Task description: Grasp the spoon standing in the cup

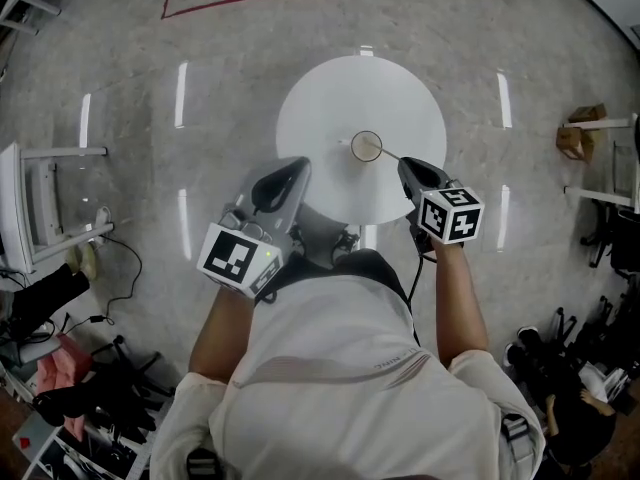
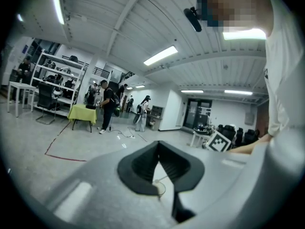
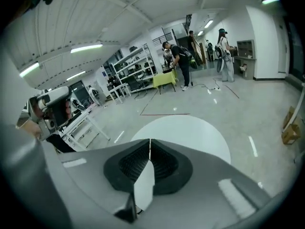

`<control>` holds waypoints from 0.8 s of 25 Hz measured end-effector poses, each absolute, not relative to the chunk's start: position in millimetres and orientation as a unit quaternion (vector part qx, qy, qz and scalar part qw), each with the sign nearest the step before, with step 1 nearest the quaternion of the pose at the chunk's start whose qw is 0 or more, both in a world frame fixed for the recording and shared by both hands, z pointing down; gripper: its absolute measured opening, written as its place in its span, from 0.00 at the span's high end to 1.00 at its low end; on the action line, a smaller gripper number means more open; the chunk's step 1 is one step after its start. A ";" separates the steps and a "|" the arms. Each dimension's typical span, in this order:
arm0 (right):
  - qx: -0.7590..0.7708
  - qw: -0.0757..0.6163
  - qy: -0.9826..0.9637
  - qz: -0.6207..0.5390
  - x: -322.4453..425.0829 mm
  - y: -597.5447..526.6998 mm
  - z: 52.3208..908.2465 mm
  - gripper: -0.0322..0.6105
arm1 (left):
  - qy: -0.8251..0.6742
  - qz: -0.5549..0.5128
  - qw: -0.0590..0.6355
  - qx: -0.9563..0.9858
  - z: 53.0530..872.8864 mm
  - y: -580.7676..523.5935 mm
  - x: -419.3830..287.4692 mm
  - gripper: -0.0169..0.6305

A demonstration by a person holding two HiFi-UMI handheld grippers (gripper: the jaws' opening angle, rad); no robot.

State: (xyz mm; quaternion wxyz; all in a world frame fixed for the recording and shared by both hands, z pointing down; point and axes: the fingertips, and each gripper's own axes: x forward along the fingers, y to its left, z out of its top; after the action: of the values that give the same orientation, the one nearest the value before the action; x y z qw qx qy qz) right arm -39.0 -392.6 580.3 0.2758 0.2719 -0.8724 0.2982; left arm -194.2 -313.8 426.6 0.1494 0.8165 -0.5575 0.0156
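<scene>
A small clear cup (image 1: 366, 146) stands near the middle of the round white table (image 1: 330, 98). A spoon (image 1: 386, 152) stands in it, its handle leaning out to the right. My right gripper (image 1: 405, 165) hovers at the table's near right edge, just right of the handle tip, jaws shut on nothing. My left gripper (image 1: 298, 164) is over the near left edge, well left of the cup and also shut and holding nothing. In the left gripper view the cup rim (image 2: 161, 189) and the spoon handle (image 2: 165, 178) show through the gap below the closed tips of the left gripper (image 2: 158, 143). The right gripper (image 3: 150, 141) sees only the table (image 3: 190, 132).
A red tape line (image 1: 255, 3) marks the floor beyond the table. A white rack (image 1: 45, 193) stands at left, a cardboard box (image 1: 580, 138) and shelving at right, with cables and bags on the floor near left. People stand by a yellow-green table (image 2: 82, 112) far off.
</scene>
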 end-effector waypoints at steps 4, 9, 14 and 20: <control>0.279 0.232 -0.898 0.249 -37.4 -375.4 531.2 0.94 | -0.549 0.010 0.136 0.824 410.1 -303.1 -186.0 0.97; 0.296 0.179 -0.919 0.191 -25.3 -355.0 467.1 0.93 | -0.540 0.000 0.117 0.833 386.8 -290.5 -175.3 0.97; 0.327 0.127 -0.925 0.149 1.2 -341.6 406.3 0.93 | -0.529 -0.009 0.093 0.844 359.8 -283.2 -156.1 0.97; 0.346 0.066 -0.931 0.095 20.6 -320.3 345.2 0.94 | -0.507 -0.030 0.078 0.858 324.6 -270.9 -139.6 0.97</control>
State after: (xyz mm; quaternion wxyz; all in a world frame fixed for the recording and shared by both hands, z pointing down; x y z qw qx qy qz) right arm 20.6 -320.3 345.2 0.0659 0.3460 -0.9310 0.0954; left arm -139.6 -270.9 324.6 0.0785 0.8581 -0.5065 -0.0301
